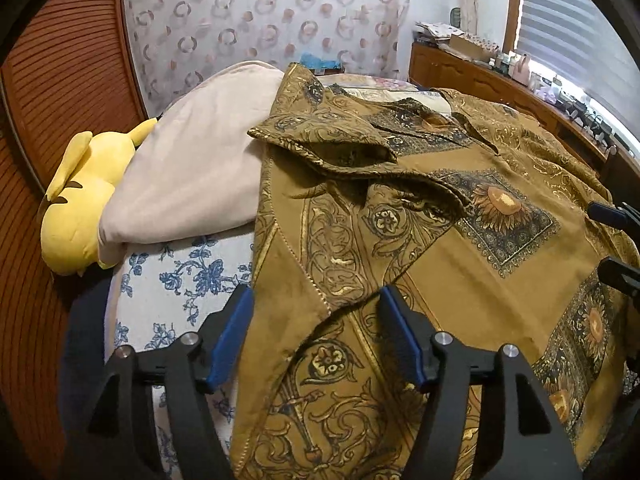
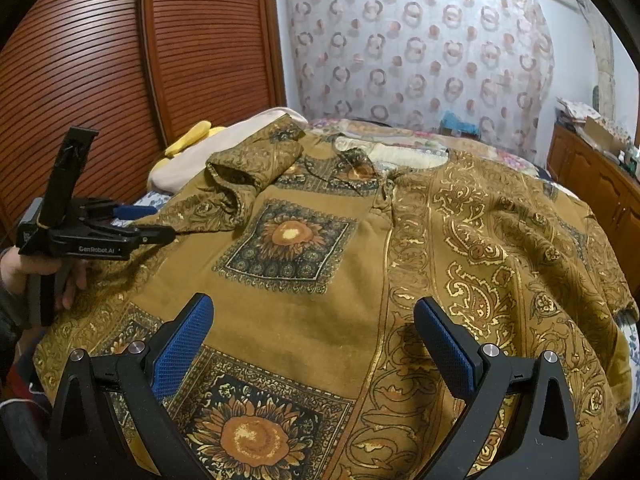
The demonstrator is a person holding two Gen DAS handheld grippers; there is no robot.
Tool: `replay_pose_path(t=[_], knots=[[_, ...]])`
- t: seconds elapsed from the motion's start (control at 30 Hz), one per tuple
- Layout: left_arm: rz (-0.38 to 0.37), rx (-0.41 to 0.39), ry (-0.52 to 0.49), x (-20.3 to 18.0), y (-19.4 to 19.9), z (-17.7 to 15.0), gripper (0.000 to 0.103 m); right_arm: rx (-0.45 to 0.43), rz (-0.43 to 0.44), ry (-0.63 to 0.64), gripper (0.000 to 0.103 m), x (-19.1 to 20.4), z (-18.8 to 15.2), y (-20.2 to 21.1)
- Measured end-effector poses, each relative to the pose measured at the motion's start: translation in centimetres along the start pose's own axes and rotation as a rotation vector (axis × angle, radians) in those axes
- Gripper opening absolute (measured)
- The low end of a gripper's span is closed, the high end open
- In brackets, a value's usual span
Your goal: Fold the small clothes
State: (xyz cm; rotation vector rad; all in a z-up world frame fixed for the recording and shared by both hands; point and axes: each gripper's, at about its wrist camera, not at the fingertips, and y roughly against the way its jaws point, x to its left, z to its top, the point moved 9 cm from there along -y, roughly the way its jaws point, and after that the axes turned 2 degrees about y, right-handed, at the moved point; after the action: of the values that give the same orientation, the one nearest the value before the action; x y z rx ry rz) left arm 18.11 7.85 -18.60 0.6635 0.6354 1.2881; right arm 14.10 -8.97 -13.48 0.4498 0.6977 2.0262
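Observation:
An ochre shirt [image 1: 460, 280] [image 2: 320, 300] printed with sunflowers and scrolls lies spread on the bed, collar at the far side. Its left sleeve [image 1: 332, 148] [image 2: 248, 172] is folded in over the chest. My left gripper [image 1: 318, 328] [image 2: 158, 224] is open low over the shirt's left edge. Cloth lies between the blue pads [image 1: 236, 336], which do not press on it. A hand [image 2: 44, 276] holds this gripper. My right gripper [image 2: 316, 340] [image 1: 616, 240] hovers open above the lower front of the shirt, with nothing gripped.
A yellow plush toy [image 1: 76, 208] and a beige pillow [image 1: 192, 168] lie left of the shirt on the blue-flowered sheet [image 1: 180, 280]. Louvred wooden doors [image 2: 120, 60] stand to the left, a patterned curtain [image 2: 420, 52] behind, and a cluttered wooden dresser [image 1: 500, 84] to the right.

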Motion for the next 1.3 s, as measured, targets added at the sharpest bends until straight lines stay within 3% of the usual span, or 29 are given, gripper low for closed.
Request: replay_pose_path(t=[0.27,0.43,0.7,1.0,1.17,1.23,1.3], knots=[[-0.025,-0.008,0.048,0.4,0.6,0.0,0.071,0.033,0.041,0.023,0.102,0.3,1.8,-0.4],[-0.034,-0.119,0.161,2.3,3.9,0.9,0.071,-0.011,0.066,0.1,0.099,1.7,6.2,-0.9],[0.061,-0.223,0.199,5.5,8.0,1.1,0.071,0.044,0.16,0.15,0.087,4.7,11.2,-8.0],[0.103,-0.245,0.203,6.6,8.4,0.7,0.071,0.124,0.199,0.26,0.075,9.7,12.3,-16.0],[0.097,-0.237,0.201,6.2,8.1,0.5,0.071,0.188,0.126,0.345,0.052,10.4,11.7,-19.1],[0.099,-0.232,0.197,5.9,7.9,0.3,0.071,0.192,0.113,0.35,0.03,9.8,11.7,-19.5],[0.1,-0.228,0.196,5.8,7.7,0.2,0.071,0.173,0.11,0.329,0.019,8.9,12.1,-19.1]])
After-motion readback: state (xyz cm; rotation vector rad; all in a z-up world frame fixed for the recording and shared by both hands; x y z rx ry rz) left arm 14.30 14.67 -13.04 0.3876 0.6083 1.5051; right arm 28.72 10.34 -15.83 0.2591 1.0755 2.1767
